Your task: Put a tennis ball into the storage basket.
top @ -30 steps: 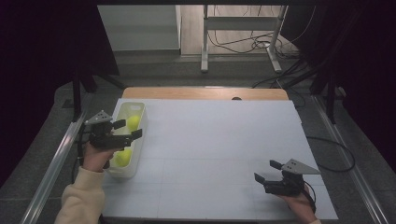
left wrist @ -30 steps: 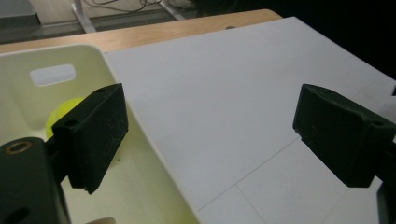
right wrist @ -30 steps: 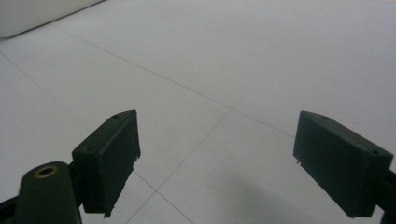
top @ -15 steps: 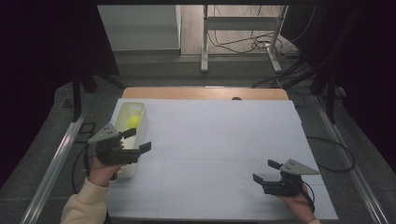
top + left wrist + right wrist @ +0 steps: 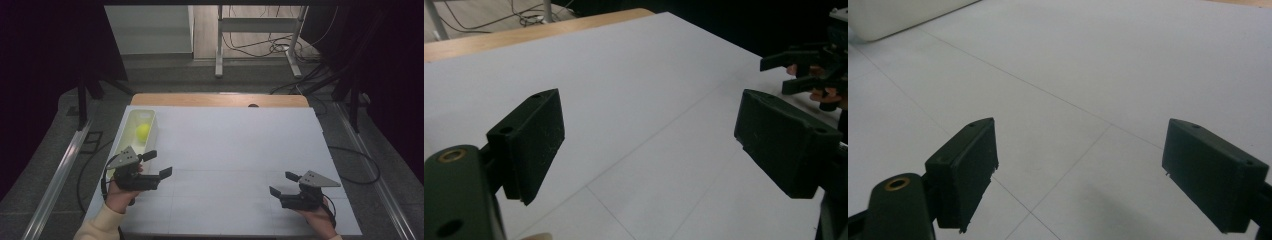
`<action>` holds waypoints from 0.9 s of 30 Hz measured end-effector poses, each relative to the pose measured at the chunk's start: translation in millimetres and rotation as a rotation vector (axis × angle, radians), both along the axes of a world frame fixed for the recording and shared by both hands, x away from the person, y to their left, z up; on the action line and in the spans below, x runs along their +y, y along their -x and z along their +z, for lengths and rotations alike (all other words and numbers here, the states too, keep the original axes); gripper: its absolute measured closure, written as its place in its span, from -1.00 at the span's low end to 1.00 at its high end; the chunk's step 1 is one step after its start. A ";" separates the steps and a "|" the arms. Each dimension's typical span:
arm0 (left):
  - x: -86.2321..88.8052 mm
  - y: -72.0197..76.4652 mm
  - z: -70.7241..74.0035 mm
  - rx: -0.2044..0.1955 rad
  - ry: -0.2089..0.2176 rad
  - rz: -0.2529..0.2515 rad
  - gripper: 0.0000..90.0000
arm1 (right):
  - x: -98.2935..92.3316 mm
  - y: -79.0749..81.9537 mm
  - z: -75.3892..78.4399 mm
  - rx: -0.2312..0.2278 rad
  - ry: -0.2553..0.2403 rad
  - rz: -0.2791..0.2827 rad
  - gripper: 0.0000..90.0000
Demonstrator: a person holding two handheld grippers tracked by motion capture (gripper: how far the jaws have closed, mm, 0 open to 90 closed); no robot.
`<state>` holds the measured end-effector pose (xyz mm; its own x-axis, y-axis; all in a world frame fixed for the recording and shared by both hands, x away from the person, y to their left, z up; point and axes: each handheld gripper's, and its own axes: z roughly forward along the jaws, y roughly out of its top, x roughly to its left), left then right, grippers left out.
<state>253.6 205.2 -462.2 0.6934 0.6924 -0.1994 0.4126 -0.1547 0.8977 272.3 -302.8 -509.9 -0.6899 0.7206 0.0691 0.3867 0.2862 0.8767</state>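
Observation:
A pale plastic bin (image 5: 131,131) stands at the left edge of the white sheet (image 5: 230,140), with a yellow-green ball (image 5: 143,131) in its far half. My left gripper (image 5: 160,163) hovers at the bin's near end and hides that part of it. Its jaws are open with nothing between them, and they have just been closing a little. In the left gripper view, this gripper (image 5: 649,130) looks across bare sheet toward the right gripper (image 5: 809,70). My right gripper (image 5: 281,183) rests open near the front right, empty. Its own view (image 5: 1080,150) shows the bin's corner (image 5: 898,15) far off.
A strip of wooden tabletop (image 5: 220,99) shows beyond the sheet. Behind the table are a metal stand (image 5: 257,35) and cables (image 5: 250,47) on the floor. Metal rails (image 5: 60,170) run along both sides of the table.
My left gripper has moved from above the bin toward the near edge and lower, off the bin's near end. A second ball seen in the bin's near half is now hidden. The right gripper stayed still.

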 end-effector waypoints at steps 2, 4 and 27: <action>-3.2 3.3 -5.0 0.003 -0.006 -0.017 -0.70 | 1.0 0.1 -0.2 0.002 -0.003 0.004 -0.66; -5.7 6.2 -9.1 0.003 -0.003 -0.024 -0.70 | 2.4 0.4 -0.5 0.003 0.000 0.009 -0.66; -24.5 22.7 -50.1 0.002 -0.114 -0.075 -0.67 | 6.8 1.6 -2.8 0.010 0.015 0.024 -0.66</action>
